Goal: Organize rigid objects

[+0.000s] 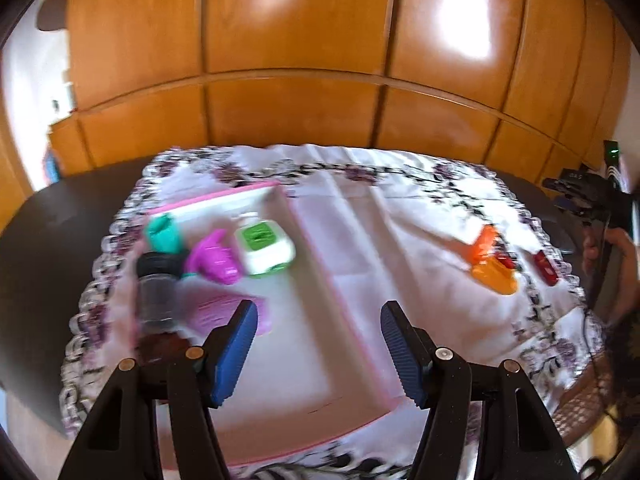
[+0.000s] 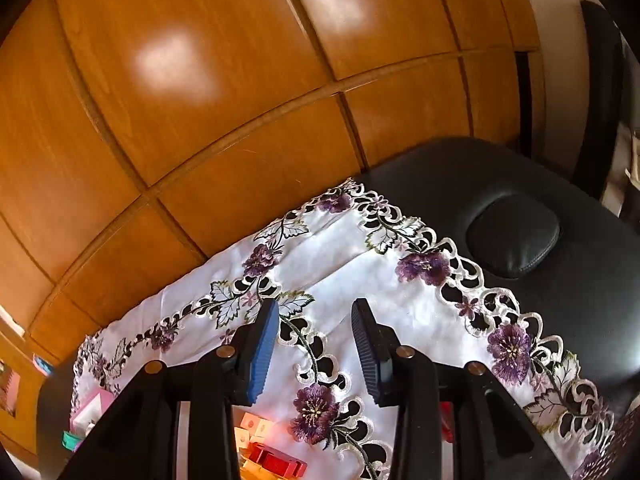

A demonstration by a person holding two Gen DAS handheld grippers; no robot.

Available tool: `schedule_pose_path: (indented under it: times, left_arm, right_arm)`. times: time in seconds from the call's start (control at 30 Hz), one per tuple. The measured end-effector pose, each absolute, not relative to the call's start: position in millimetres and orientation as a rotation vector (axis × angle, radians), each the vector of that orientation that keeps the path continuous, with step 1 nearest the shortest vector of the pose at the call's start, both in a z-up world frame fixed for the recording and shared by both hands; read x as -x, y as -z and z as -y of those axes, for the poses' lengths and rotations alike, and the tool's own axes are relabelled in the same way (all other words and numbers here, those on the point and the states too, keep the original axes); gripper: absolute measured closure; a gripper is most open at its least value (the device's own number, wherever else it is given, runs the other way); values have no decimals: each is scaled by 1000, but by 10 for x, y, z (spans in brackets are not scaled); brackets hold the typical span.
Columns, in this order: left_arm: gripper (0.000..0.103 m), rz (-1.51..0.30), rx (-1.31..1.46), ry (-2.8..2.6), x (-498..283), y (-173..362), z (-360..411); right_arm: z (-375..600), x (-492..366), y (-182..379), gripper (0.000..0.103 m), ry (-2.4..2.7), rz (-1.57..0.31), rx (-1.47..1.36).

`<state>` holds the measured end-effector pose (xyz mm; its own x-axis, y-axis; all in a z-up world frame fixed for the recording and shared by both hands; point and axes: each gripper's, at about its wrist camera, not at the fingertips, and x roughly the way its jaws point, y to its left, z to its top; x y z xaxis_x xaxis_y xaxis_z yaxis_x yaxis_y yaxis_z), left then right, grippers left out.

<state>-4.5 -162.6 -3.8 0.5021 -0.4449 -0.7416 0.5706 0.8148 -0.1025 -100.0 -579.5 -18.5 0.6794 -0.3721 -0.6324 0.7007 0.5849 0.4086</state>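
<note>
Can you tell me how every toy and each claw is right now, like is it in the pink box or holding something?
Left claw: open, empty, above the tray.
Right claw: open, empty, above the tablecloth.
Pink tray: lying flat on the tablecloth.
Green-and-white toy: in the tray.
Purple toy: in the tray.
Teal toy: in the tray.
Dark jar: in the tray; too blurred to say more.
Orange toy: outside, on the cloth.
Red toy: outside, on the cloth.

Left gripper (image 1: 318, 322), lower centre of its frame: jaws parted, nothing between. Right gripper (image 2: 315, 320), lower centre: jaws narrower, apparently empty. A hand (image 1: 600, 248) shows blurred at right edge.
</note>
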Motion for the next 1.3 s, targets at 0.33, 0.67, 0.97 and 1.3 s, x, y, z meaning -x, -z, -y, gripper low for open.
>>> schedule_pose_path:
  times: [0.33,0.67,0.97,1.3]
  left_arm:
    - [39,-950,-242,902,151,306,2620]
    - [15,-936,-369,1074,342,583,3519]
    - [6,-897,-465,1114,356,818,4090]
    - [33,-920,-412,1127,318,984,4078]
  right_arm:
    - [6038,1500,135,63,741,-320,-856]
    - [6095,1621,126,62,729,-264,-908]
    - [6139,1603,160,61,697,-272,-957]
    - [6116,1367,284,61,641,-377,-941]
